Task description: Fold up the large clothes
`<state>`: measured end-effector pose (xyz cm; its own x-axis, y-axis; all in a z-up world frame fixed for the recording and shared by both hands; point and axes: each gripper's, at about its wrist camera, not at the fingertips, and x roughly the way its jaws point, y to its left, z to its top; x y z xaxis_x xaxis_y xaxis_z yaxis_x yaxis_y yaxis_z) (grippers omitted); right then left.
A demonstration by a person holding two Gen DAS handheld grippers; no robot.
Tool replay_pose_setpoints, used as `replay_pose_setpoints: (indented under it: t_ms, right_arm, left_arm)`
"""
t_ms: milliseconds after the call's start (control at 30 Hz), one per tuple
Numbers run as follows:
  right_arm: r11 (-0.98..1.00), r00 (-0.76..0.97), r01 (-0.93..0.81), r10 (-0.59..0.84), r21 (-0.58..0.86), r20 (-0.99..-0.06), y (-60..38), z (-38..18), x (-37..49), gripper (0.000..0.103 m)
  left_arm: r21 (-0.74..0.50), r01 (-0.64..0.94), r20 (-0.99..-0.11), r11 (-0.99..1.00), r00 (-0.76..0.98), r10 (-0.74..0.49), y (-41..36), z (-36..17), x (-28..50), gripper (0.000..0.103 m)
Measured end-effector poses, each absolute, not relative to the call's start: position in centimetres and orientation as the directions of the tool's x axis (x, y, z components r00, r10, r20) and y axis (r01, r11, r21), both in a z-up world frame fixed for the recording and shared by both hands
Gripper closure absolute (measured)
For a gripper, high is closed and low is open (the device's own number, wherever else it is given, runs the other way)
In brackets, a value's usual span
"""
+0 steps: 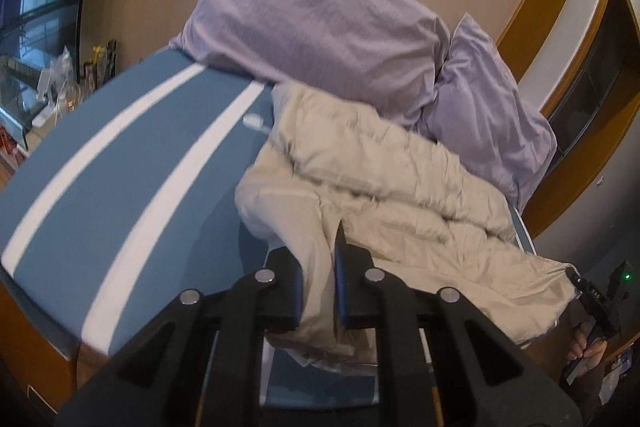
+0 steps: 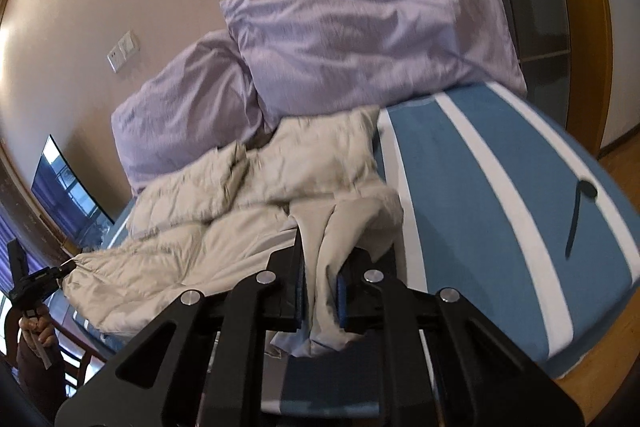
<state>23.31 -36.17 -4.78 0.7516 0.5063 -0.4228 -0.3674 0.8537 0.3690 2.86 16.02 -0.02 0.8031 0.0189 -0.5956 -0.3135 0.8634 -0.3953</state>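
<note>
A large beige garment (image 1: 384, 187) lies crumpled on the blue mattress with white stripes (image 1: 120, 163). My left gripper (image 1: 318, 267) is shut on one corner of the garment, with cloth bunched between its fingers. My right gripper (image 2: 320, 267) is shut on the other corner of the same garment (image 2: 240, 211). Each gripper shows in the other's view, the right one (image 1: 588, 291) at the far right edge and the left one (image 2: 44, 279) at the far left edge, each pulling a cloth corner taut.
Two lilac pillows (image 1: 320, 15) (image 1: 492, 107) are stacked at the head of the bed against the beige wall. A black strap (image 2: 578, 219) lies on the mattress (image 2: 500, 211). Wooden door frames (image 2: 600, 27) and a cluttered side table (image 1: 60, 83) flank the bed.
</note>
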Motion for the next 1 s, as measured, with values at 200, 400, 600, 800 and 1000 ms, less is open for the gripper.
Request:
replay_pose_setpoints:
  t_ms: [200,400,600,800,1000]
  right_arm:
    - [0.876,0.793,-0.355,0.467,0.327,-0.390,-34.4,-1.8,25.8,0.091]
    - [0.893,0.820,-0.327,0.431,0.311,-0.376,-32.5,0.3,29.6,0.091]
    - [0.901,0.833,-0.302,0.408,0.310,-0.374,-30.7,2.3,34.4,0.091]
    - [0.916,0.827,-0.265,0.377,0.301,-0.417,-28.6,2.3,40.1,0.091]
    - [0.923,0.804,-0.209,0.350,0.322,-0.480,-26.9,0.6,45.7,0.091]
  left_arm:
    - [-0.337,-0.320,-0.572,0.885,0.817,0.077,16.2,2.6,6.1,0.090]
    - [-0.285,-0.334,-0.562,0.899,0.817,0.125,16.8,4.5,10.2,0.090]
    - [-0.276,-0.352,-0.557,0.894,0.817,0.150,18.2,5.9,15.7,0.090]
    - [-0.264,-0.381,-0.576,0.886,0.799,0.173,19.5,5.8,22.0,0.090]
    - [-0.222,-0.408,-0.609,0.886,0.767,0.201,20.4,3.9,27.5,0.090]
